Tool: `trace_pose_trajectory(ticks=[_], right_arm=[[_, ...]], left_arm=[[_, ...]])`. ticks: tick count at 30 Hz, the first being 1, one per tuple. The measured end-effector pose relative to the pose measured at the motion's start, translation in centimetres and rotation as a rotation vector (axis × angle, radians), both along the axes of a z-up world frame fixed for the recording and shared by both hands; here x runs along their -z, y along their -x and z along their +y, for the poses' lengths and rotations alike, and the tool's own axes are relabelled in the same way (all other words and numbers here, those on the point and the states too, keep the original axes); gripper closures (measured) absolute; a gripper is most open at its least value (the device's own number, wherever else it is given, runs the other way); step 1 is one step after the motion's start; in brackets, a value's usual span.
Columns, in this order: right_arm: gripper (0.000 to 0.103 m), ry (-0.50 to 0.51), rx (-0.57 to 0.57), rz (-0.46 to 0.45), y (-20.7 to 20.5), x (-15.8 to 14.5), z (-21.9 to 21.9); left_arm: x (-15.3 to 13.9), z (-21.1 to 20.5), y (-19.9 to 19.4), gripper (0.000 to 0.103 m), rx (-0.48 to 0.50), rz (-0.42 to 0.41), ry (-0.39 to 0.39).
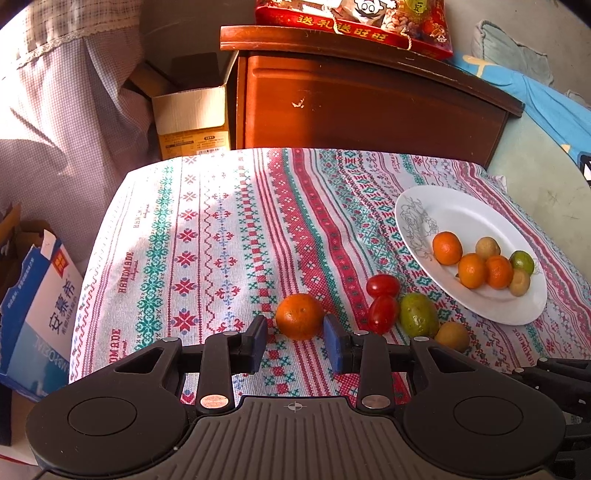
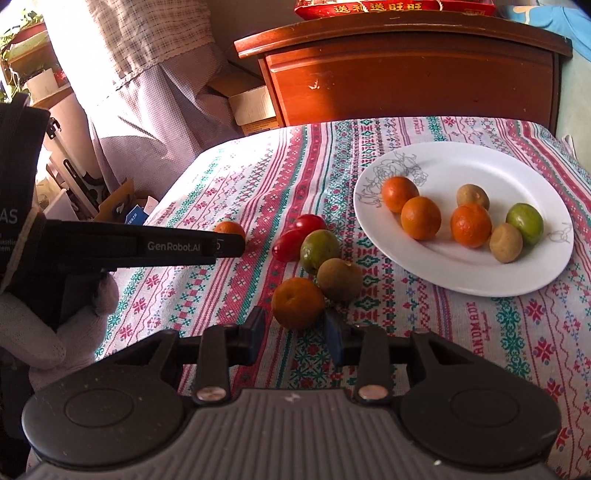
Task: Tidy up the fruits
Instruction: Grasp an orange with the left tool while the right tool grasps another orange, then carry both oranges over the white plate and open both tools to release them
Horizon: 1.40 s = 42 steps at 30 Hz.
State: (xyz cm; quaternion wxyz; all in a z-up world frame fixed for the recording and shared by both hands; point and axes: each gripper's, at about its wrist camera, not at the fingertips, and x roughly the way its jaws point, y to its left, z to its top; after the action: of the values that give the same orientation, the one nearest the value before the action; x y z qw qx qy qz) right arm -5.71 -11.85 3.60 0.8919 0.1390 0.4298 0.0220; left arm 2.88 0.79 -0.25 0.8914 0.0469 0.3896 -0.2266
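Note:
A white plate (image 1: 461, 218) (image 2: 480, 162) on the patterned cloth holds several fruits: oranges (image 2: 421, 218), brownish fruits and a green one (image 2: 524, 223). On the cloth lie two red tomatoes (image 1: 382, 299) (image 2: 295, 236), a green fruit (image 1: 419, 314) (image 2: 319, 249), a brown fruit (image 1: 452, 336) (image 2: 340, 278) and two oranges. My left gripper (image 1: 295, 334) is open with one orange (image 1: 300, 316) (image 2: 229, 229) between its blue pads. My right gripper (image 2: 295, 328) is open with the other orange (image 2: 298, 302) between its fingertips.
A wooden cabinet (image 1: 369, 99) (image 2: 410, 74) stands behind the table with a red gift box (image 1: 354, 22) on top. Cardboard boxes (image 1: 192, 107) sit beside it, a blue carton (image 1: 37, 314) at the left. The left gripper's body (image 2: 147, 247) reaches across the right wrist view.

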Motion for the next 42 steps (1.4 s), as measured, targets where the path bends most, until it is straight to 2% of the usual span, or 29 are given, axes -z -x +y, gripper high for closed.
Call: trace_pose_trajectory(ticks=[14, 16, 23, 34, 42], right_arm=[[0.067, 0.016, -0.002, -0.009, -0.3, 0.1, 0.1], [0.071, 0.016, -0.001, -0.008, -0.2, 0.1, 0.1], [0.072, 0.008, -0.012, -0.007, 0.0, 0.0, 0.2], [0.073, -0.015, -0.027, -0.028, 0.7, -1.5, 0.3], [0.073, -0.055, 0.019, -0.041, 0.7, -3.0, -1.4]], left_arm=[[0.5, -1.0, 0.0, 0.072, 0.023, -0.04, -0.024], [0.5, -1.0, 0.1, 0.075, 0.018, -0.037, -0.021], [0.2, -0.4, 0.6, 0.076, -0.003, -0.041, -0.021], [-1.4, 0.9, 1.9, 0.076, -0.035, -0.044, -0.004], [-3.7, 0.5, 2.8, 0.076, -0.029, -0.078, 0.015]])
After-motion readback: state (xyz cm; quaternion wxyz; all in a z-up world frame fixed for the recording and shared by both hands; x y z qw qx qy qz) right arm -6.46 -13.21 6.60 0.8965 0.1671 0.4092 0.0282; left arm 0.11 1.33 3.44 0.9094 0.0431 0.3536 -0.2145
